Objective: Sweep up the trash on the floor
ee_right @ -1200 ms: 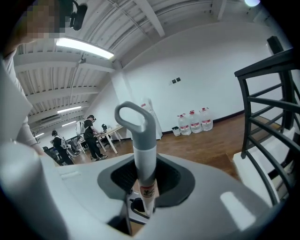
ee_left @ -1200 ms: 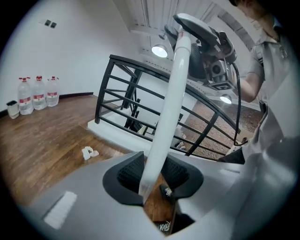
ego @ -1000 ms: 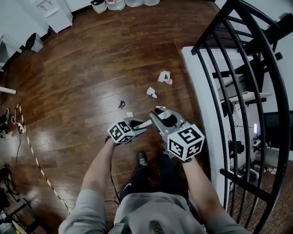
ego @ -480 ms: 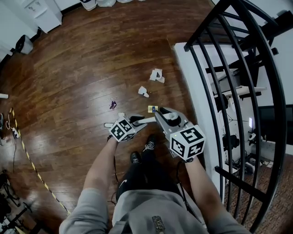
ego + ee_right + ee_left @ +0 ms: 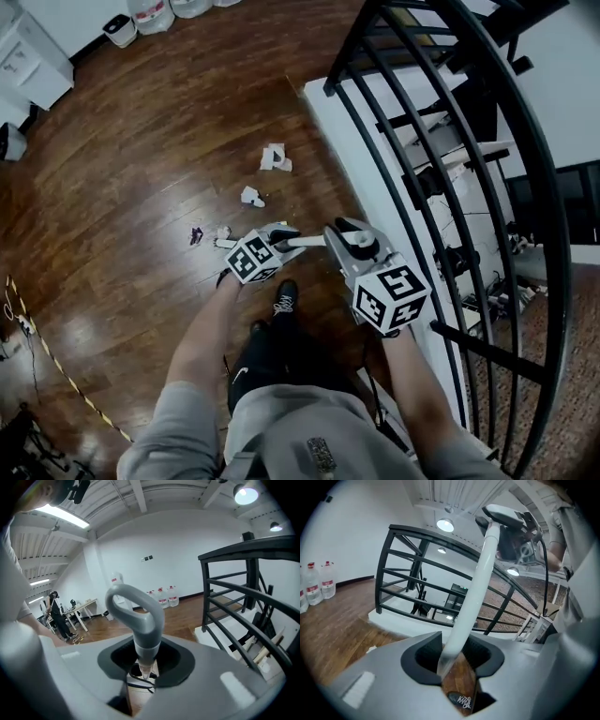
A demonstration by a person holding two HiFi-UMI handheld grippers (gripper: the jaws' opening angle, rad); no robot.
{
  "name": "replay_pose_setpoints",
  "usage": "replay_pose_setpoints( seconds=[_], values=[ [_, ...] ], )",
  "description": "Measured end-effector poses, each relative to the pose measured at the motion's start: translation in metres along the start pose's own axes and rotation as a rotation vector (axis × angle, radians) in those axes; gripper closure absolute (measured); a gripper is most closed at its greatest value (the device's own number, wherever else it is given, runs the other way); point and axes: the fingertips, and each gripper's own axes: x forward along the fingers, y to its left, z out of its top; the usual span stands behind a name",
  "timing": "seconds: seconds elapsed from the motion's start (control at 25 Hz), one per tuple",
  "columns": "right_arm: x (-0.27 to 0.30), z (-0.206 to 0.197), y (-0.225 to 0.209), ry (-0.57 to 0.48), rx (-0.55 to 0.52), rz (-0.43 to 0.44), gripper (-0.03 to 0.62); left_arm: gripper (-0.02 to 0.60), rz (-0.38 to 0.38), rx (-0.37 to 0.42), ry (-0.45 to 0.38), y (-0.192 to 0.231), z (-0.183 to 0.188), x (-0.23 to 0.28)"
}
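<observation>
Both grippers hold one broom handle (image 5: pixel 305 241), a white pole with a grey loop grip (image 5: pixel 140 616) at its top. My left gripper (image 5: pixel 279 240) is shut on the pole lower down, and in the left gripper view the pole (image 5: pixel 476 583) rises from between its jaws (image 5: pixel 457 660). Just under the loop, my right gripper (image 5: pixel 339 236) is shut on the pole (image 5: pixel 144 665). The broom's lower end is hidden. Crumpled paper scraps (image 5: pixel 274 157) (image 5: pixel 250 196) (image 5: pixel 220 232) and a small dark scrap (image 5: pixel 196 235) lie on the wooden floor ahead and left of the grippers.
A black curved railing (image 5: pixel 422 141) on a white ledge (image 5: pixel 347 141) runs along the right. Water bottles (image 5: pixel 150 14), a small bin (image 5: pixel 119 28) and a white cabinet (image 5: pixel 33 61) stand at the far wall. A yellow-black cable (image 5: pixel 47 361) crosses the floor at left. My shoe (image 5: pixel 281 302) is below the grippers.
The person has walked forward with the broom. The paper scraps now lie closer to the grippers and further left, and the railing fills more of the right. Both grips look unchanged.
</observation>
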Motion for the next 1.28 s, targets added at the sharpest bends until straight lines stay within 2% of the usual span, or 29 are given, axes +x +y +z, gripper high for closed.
replay_pose_setpoints(
  seconds=[0.16, 0.32, 0.44, 0.6, 0.72, 1.0, 1.28],
  values=[
    [-0.032, 0.005, -0.039, -0.031, 0.036, -0.101, 0.511, 0.453, -0.09, 0.065, 0.02, -0.013, 0.031, 0.041],
    [-0.056, 0.005, -0.061, -0.071, 0.087, -0.144, 0.511, 0.454, -0.148, 0.111, 0.058, -0.025, 0.047, 0.061],
    [-0.067, 0.017, -0.054, -0.117, 0.112, -0.145, 0.511, 0.456, -0.187, 0.128, 0.065, -0.039, 0.056, 0.054],
    [-0.051, 0.051, -0.011, -0.15, 0.074, -0.095, 0.511, 0.466, -0.188, 0.139, 0.06, -0.038, 0.061, 0.005],
    [-0.024, 0.069, 0.032, -0.151, 0.061, -0.055, 0.511, 0.469, -0.176, 0.114, 0.068, -0.029, 0.048, -0.047],
    [0.065, 0.082, 0.135, -0.157, 0.126, -0.013, 0.511, 0.472, -0.168, 0.07, 0.146, 0.019, -0.017, -0.182],
    [0.144, 0.06, 0.2, -0.122, 0.149, -0.011, 0.511, 0.465, -0.161, 0.061, 0.217, 0.074, -0.086, -0.249]
  ],
)
